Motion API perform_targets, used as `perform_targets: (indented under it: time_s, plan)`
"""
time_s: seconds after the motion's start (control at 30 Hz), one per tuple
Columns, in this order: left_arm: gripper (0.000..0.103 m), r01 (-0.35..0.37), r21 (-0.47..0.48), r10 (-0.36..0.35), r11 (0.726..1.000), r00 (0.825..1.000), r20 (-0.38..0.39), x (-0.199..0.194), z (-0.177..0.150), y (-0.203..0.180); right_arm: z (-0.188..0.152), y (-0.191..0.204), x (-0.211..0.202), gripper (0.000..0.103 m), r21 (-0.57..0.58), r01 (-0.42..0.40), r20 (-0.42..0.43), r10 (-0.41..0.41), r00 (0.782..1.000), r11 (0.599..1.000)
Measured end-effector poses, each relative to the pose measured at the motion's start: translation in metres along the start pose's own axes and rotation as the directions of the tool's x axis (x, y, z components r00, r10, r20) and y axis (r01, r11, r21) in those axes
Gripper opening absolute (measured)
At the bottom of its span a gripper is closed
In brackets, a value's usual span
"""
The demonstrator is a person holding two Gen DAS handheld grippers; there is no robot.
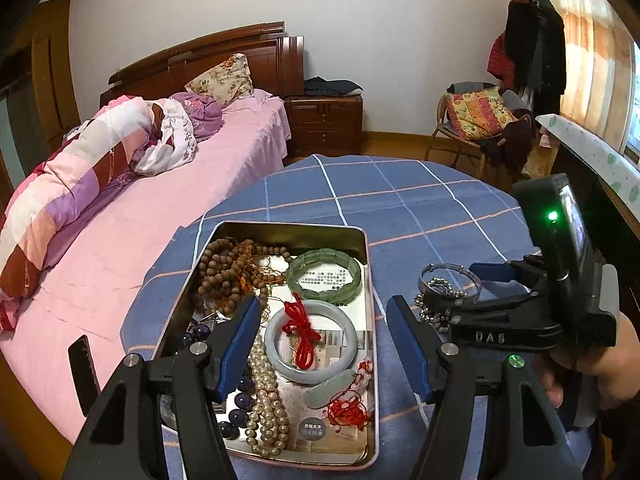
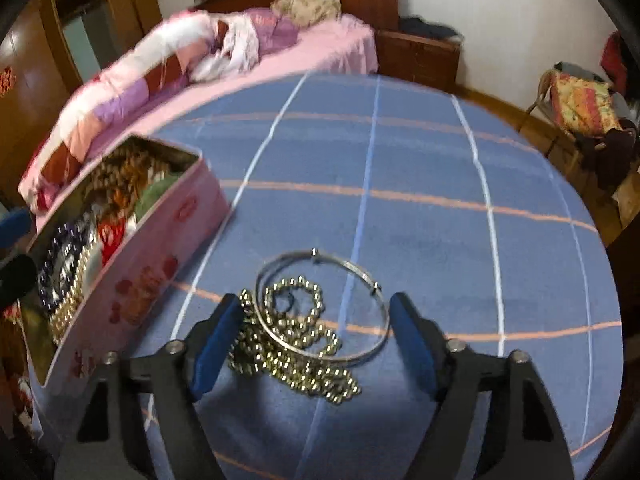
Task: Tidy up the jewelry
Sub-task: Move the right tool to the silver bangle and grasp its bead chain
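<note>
My blue checked tablecloth, pink bed far left, tin near left, my left gripper and right gripper spread wide, holding nothing

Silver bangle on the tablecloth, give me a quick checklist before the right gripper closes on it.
1. Right gripper open: ok, jaws spread wide.
2. Silver bangle between the fingers: ok, both fingers flank it.
3. Bangle free of other pieces: not ok, it overlaps the metal bead chain.
4. Tin box has room: ok, though already crowded with beads and bangles.
5. Left gripper out of the way: ok, open above the tin.
6. Fingertips low enough to grip: cannot tell.
</note>
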State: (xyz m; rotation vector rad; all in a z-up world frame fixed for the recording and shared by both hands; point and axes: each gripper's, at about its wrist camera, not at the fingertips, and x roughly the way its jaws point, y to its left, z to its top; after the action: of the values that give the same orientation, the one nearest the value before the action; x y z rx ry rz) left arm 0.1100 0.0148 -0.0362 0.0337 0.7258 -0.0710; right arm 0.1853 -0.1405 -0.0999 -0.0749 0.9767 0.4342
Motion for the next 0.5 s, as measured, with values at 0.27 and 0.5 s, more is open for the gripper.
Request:
perform_targets:
  time_s: [0.27, 0.5]
  plan:
    - [0.065, 0.012, 0.018, -0.012, 1.000, 1.000, 0.007, -0.004, 0.000, -0.009, -0.012, -0.003, -0.021, 0.013, -0.015, 0.002, 0.005, -0.002, 1.000, 1.000]
    - [0.065, 0.039, 0.053, -0.039, 0.998, 0.999, -0.006, 0.000, 0.001, -0.032, -0.032, -0.033, -0.038, 0.013, 0.031, 0.061, -0.010, -0.061, 0.998, 0.998]
